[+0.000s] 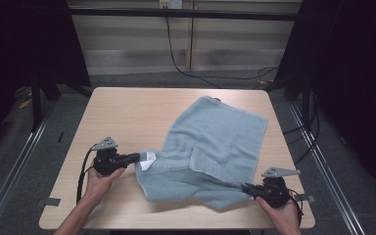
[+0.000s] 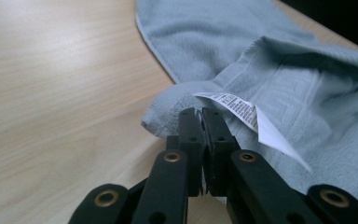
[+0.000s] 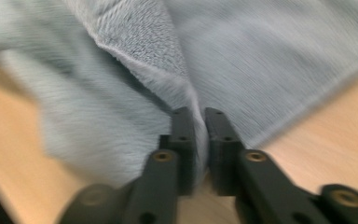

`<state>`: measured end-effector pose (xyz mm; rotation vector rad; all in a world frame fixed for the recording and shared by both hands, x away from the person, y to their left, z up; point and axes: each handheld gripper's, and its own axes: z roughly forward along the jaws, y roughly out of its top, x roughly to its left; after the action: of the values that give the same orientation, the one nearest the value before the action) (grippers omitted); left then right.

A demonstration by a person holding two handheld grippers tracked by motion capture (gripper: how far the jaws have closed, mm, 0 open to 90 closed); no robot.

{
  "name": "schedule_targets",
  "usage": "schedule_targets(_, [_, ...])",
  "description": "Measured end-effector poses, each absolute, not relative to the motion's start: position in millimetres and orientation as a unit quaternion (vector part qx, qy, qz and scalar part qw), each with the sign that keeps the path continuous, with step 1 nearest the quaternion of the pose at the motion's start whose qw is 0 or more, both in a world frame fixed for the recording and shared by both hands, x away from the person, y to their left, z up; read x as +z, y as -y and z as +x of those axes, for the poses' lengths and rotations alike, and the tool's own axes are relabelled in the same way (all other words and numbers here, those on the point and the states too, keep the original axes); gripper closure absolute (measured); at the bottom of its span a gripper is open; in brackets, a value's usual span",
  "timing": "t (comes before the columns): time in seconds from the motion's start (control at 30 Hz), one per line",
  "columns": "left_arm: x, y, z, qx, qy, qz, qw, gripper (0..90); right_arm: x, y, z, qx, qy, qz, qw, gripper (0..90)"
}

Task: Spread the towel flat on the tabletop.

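A grey-blue towel lies rumpled across the right half of the wooden table. My left gripper holds the towel's near-left corner, jaws shut on the cloth just beside a white care label. In the left gripper view the jaws pinch the rolled towel edge, and the label sticks out to the right. My right gripper sits at the front right and is shut on the towel's near edge. In the right gripper view a ridge of towel runs into the closed jaws.
The table's front edge is close to both hands. Black cables trail over the floor behind the table. Metal rails run along the floor on both sides, and dark frame posts stand at the far corners.
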<state>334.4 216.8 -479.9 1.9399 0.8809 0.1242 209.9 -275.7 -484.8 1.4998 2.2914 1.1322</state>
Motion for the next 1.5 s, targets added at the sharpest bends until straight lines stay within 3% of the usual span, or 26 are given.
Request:
schedule_targets(0.07, [-483.5, -214.3, 335.8, 0.05, -0.357, 0.803, 0.474, 87.5, -488.5, 278.9, 211.1, 0.374, -0.769, 0.511, 0.091, 77.1])
schedule_targets(0.13, [-487.8, -212.6, 337.6, 0.043, -0.355, 0.807, 0.469, 87.0, -482.5, 276.9, 212.3, 0.375, -0.768, 0.508, 0.105, 65.8])
schedule_targets(0.27, [-491.2, -211.7, 339.9, 0.034, -0.358, 0.806, 0.471, 84.9, -460.5, 262.4, 221.7, 0.419, -0.766, 0.472, 0.121, 58.7])
schedule_targets(0.47, [-492.2, -213.2, 340.3, 0.029, -0.359, 0.805, 0.471, 83.1, -449.7, 210.7, 259.3, 0.452, -0.788, 0.409, 0.084, 58.9])
schedule_targets(0.57, [-494.7, -211.5, 341.6, 0.027, -0.359, 0.807, 0.467, 82.5, -457.1, 180.4, 277.2, 0.446, -0.802, 0.391, 0.065, 44.5])
schedule_targets(0.9, [-499.2, -206.6, 350.2, 0.024, -0.371, 0.801, 0.468, 83.1, -491.5, 136.1, 292.5, 0.405, -0.852, 0.331, 0.037, 41.4])
schedule_targets(0.93, [-499.5, -206.3, 350.3, 0.024, -0.373, 0.8, 0.469, 83.0, -494.5, 133.5, 291.1, 0.395, -0.855, 0.333, 0.042, 43.4])
schedule_targets(1.07, [-499.6, -206.6, 350.2, 0.024, -0.37, 0.804, 0.465, 81.9, -494.4, 134.3, 290.3, 0.388, -0.853, 0.341, 0.069, 67.4])
schedule_targets(1.3, [-508.5, -205.0, 353.2, 0.021, -0.371, 0.816, 0.443, 80.8, -484.1, 148.8, 288.6, 0.432, -0.829, 0.351, 0.056, 79.0])
schedule_targets(1.5, [-509.4, -203.2, 351.9, 0.022, -0.364, 0.821, 0.44, 78.4, -474.5, 161.7, 288.8, 0.462, -0.808, 0.362, 0.044, 82.0])
